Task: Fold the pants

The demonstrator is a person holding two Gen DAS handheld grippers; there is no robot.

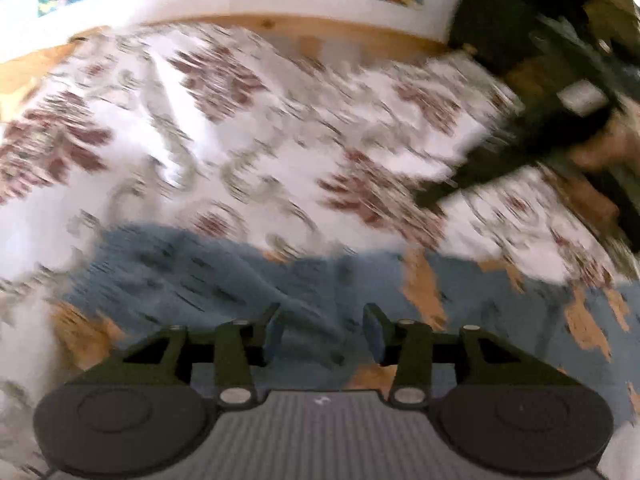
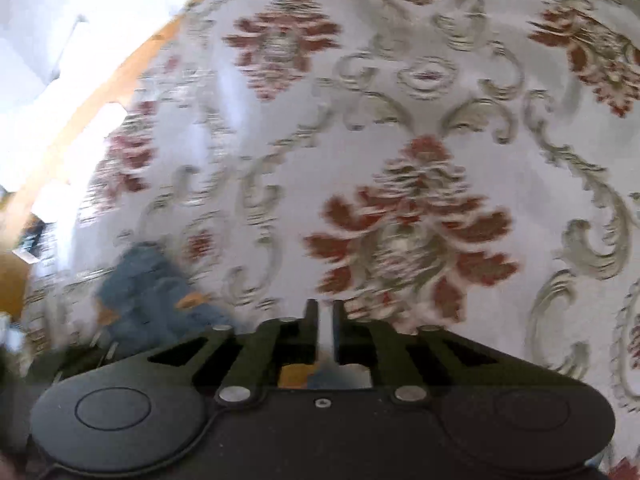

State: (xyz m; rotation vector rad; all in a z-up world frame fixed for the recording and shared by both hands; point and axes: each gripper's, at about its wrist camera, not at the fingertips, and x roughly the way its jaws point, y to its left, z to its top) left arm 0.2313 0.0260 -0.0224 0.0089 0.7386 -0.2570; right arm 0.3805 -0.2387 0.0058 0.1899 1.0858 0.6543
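Only the left wrist view shows the right hand-held gripper [image 1: 432, 196] from outside. Blue patterned pants [image 1: 248, 280] lie on the floral bedspread [image 1: 260, 120] under the left hand-held gripper [image 1: 324, 332], spread open and empty; the right one's fingers are nearly closed, and what they hold cannot be told.

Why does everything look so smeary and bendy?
Left wrist view: motion blur streaks the blue pants and the flowered cloth, though the left tool looks sharp. Right wrist view: the cloth is smeared less; the fisheye lens bends the wooden edge into a curve.
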